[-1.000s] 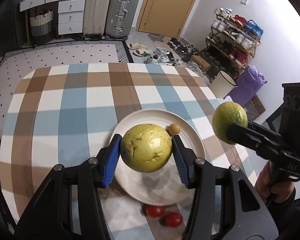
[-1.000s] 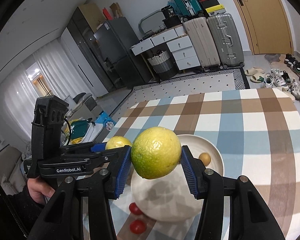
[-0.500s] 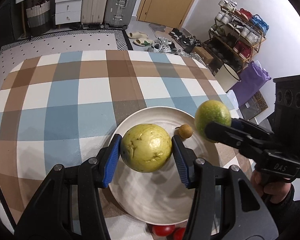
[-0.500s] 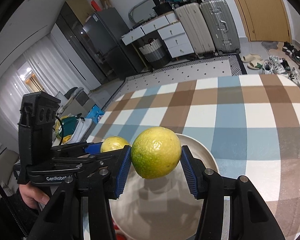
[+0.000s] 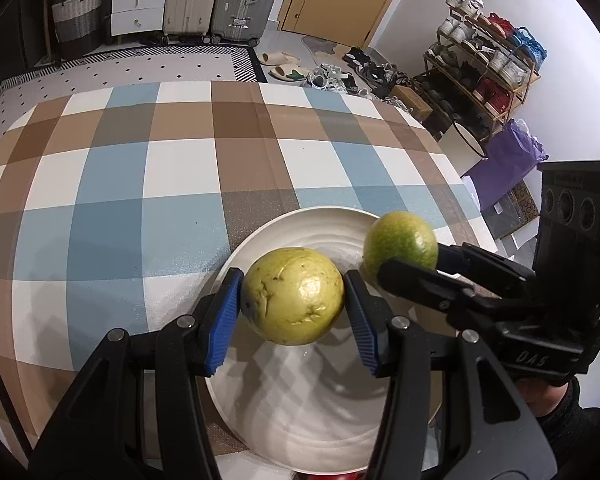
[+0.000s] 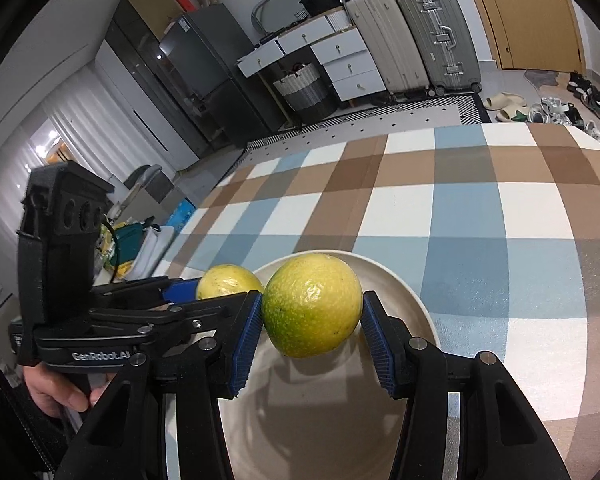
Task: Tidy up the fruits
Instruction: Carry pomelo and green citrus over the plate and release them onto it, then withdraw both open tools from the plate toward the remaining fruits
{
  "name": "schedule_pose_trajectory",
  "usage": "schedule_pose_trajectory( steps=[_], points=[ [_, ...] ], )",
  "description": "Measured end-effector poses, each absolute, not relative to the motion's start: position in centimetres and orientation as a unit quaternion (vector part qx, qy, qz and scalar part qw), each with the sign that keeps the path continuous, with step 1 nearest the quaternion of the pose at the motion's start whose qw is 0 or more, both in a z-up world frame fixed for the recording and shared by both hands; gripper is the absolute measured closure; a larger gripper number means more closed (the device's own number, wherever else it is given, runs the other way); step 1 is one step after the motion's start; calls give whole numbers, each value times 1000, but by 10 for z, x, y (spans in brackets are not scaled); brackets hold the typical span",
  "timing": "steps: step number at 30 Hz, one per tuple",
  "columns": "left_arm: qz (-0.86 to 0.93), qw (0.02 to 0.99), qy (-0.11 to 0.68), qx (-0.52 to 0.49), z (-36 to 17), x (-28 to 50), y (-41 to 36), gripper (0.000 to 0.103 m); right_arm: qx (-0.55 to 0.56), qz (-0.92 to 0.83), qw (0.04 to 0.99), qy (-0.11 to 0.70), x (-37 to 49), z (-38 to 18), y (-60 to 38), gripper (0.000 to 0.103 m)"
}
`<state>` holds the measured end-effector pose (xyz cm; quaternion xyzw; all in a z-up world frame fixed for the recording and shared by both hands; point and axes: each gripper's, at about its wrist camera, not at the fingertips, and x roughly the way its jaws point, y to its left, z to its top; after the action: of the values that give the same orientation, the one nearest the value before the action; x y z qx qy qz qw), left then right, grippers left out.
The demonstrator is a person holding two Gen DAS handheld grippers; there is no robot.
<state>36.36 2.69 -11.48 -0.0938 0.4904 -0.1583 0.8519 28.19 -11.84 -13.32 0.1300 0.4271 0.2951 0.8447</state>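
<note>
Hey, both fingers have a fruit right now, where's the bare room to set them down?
The white plate under both fruits looks bare in its near half, below the yellow fruit. Its far-right rim is crowded by the green fruit and right gripper. The checkered tablecloth beyond the plate is wide open.

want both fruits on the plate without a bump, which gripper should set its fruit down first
Left, probably. The left gripper holds its yellow fruit over the plate's bare middle, while the right gripper holds its green fruit nearer the rim, beside the left one.
</note>
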Motion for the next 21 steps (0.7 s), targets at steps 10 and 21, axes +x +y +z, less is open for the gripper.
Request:
schedule_pose_trajectory(
  steps=[10, 21],
  points=[
    [-155, 861, 476, -89, -101, 353, 33, 47, 124, 288, 861, 400, 275, -119, -122, 42],
    [-140, 871, 461, -99, -80, 313, 51, 47, 130, 288, 872, 373, 238, -92, -130, 42]
  ],
)
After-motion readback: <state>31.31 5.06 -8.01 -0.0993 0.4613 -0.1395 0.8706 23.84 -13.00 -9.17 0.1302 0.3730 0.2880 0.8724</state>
